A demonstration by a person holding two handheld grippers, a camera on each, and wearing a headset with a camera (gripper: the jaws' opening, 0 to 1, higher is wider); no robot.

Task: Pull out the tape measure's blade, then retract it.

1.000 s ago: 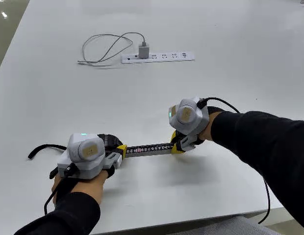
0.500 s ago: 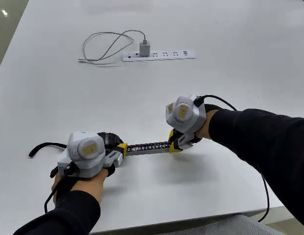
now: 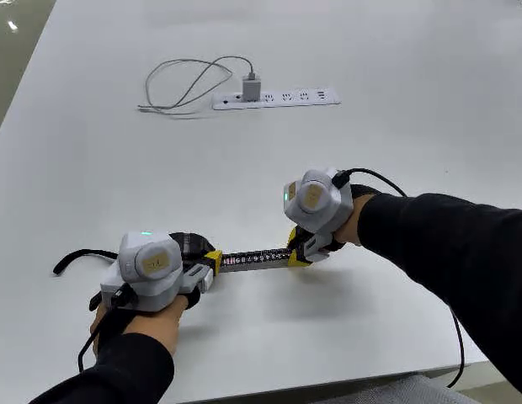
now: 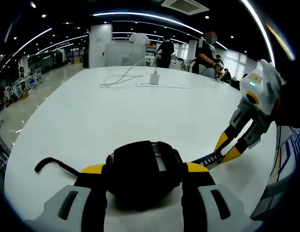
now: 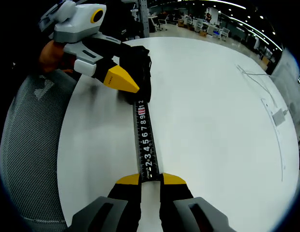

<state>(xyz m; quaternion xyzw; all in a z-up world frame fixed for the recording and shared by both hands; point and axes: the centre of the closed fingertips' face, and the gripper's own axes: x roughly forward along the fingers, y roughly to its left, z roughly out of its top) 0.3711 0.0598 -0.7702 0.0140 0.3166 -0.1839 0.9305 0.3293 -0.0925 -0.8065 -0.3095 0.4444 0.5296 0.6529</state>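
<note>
White worktop (image 3: 396, 126). Power strip (image 3: 286, 97) with plugged charger (image 3: 251, 87) and looped cable (image 3: 181, 80) lies well beyond the tape measure case (image 3: 190, 245). Left gripper (image 4: 145, 168): jaws spread wide, clamping the black case on both sides. Right gripper (image 5: 150, 180), right of the case: jaws nearly closed, pinching the tip of the blade (image 5: 145, 145). Blade flat on the worktop, running from the case. Numerals 2–9 legible.

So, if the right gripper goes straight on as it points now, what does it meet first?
Probably the black tape measure case, at the far end of the numbered blade, held by the left gripper.
</note>
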